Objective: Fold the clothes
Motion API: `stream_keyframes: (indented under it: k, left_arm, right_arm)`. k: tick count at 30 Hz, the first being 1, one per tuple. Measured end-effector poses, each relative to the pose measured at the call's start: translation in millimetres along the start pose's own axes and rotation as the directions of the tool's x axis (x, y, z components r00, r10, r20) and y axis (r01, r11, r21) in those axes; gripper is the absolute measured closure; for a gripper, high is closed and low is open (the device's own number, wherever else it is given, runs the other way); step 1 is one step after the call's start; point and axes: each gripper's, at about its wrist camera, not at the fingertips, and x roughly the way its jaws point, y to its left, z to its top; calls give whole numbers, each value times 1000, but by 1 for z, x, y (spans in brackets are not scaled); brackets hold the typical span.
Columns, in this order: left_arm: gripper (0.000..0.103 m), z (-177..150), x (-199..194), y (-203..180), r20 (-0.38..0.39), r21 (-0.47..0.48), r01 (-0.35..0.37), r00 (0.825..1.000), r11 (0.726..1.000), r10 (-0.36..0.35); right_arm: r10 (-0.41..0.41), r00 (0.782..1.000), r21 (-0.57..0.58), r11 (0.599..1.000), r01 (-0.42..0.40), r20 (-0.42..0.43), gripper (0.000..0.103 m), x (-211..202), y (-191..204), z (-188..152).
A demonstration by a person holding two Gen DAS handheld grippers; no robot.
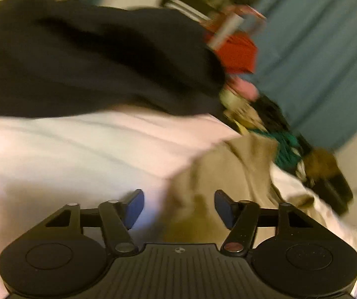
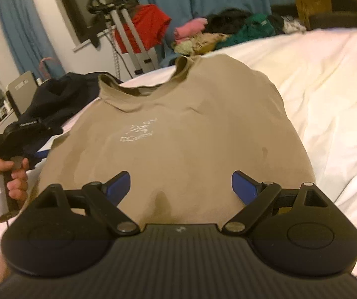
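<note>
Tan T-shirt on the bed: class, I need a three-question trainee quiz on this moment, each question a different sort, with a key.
1. True or false: the tan T-shirt lies logo-up on the white bed.
2. The right gripper is: A open, B shut on cloth.
3. Fill in: the dark garment lies to the shirt's ____ in the right wrist view.

Key: 1 true; 2 A; 3 left.

Tan t-shirt [image 2: 178,134] lies flat, front up, on the white bed [image 2: 328,94], collar toward the far edge, hem at the near edge. Small white chest logo, few dark spots. Black garment [image 2: 61,97] bunched at the bed's left edge, beside the shirt.
</note>
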Motion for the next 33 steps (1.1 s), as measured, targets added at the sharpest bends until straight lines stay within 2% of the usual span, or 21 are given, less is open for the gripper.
stream_keyframes:
  k: [1, 2, 3, 4, 5, 6, 9, 10, 11, 12, 15, 19, 22, 24, 25, 26, 28, 29, 30, 32, 33]
  left_arm:
    - [71, -2, 5, -15, -1, 81, -47, 999, 996, 47]
    - [96, -4, 11, -31, 2, 161, -93, 996, 982, 94]
    - [98, -6, 16, -46, 10, 242, -139, 990, 960, 140]
    - [99, -18, 17, -70, 88, 407, -199, 980, 892, 179]
    - [100, -30, 18, -95, 170, 553, -263, 965, 791, 201]
    - [101, -42, 18, -119, 253, 673, -326, 945, 664, 207]
    - [100, -77, 23, -157, 152, 814, -196, 980, 547, 125]
    - [99, -88, 25, -165, 105, 839, -144, 989, 525, 105]
    - [96, -100, 24, -173, 70, 861, -101, 994, 498, 80]
    - [83, -108, 22, -178, 45, 872, -66, 997, 485, 55]
    - [59, -119, 0, -180, -1, 852, 23, 999, 523, -41]
    - [49, -107, -40, -158, -25, 747, 133, 985, 651, -173]
    - [41, -82, -60, -122, 20, 578, 172, 974, 797, -224]
    - [35, -57, -64, -91, 79, 398, 161, 975, 903, -208]
    - [33, -46, -65, -74, 99, 296, 157, 976, 942, -193]
    - [31, -36, -65, -57, 117, 191, 152, 977, 970, -176]
    - [31, -20, -48, -27, 97, 24, 136, 986, 990, -138]
    - [32, -14, -39, -14, 74, -45, 127, 990, 991, -124]
    - [38, -8, -30, -2, 50, -112, 116, 993, 987, -111]
    - [48, -9, -14, 0, -18, -133, 95, 995, 986, -98]
    - [49, -10, -8, -2, -52, -129, 87, 994, 988, -95]
  right_arm:
    - [-1, 1000, 13, 1000, 1, -2, 13, 2, -3, 1]
    - [-4, 1000, 26, 1000, 4, -3, 13, 3, -6, 2]
    - [-9, 1000, 40, 999, 9, -2, 13, 4, -9, 3]
    - [-15, 1000, 54, 998, 15, -1, 13, 4, -12, 4]
    - [-22, 1000, 69, 997, 22, 0, 13, 4, -16, 5]
    - [-32, 1000, 85, 996, 31, 2, 13, 3, -20, 6]
    - [-59, 998, 128, 990, 58, 5, 13, 1, -30, 6]
    - [-67, 998, 140, 988, 66, 5, 13, 0, -33, 7]
    - [-75, 997, 150, 986, 74, 5, 13, 0, -36, 7]
    - [-80, 997, 157, 984, 78, 7, 13, -1, -38, 7]
    - [-90, 996, 172, 981, 87, 13, 13, -4, -43, 8]
    - [-92, 996, 192, 978, 87, 15, 13, -8, -47, 9]
    - [-88, 996, 208, 974, 84, 10, 13, -7, -50, 9]
    - [-90, 996, 214, 973, 88, 3, 13, -4, -51, 9]
    - [-91, 996, 216, 972, 89, -2, 13, -3, -50, 9]
    - [-90, 996, 219, 972, 90, -6, 13, -2, -51, 9]
    - [-90, 996, 225, 970, 91, -14, 13, 0, -51, 8]
    - [-90, 996, 228, 969, 91, -18, 13, 1, -52, 8]
    - [-90, 996, 231, 968, 92, -22, 13, 2, -52, 7]
    - [-91, 995, 235, 967, 95, -29, 13, 4, -53, 6]
    - [-91, 995, 235, 967, 96, -32, 13, 5, -53, 6]
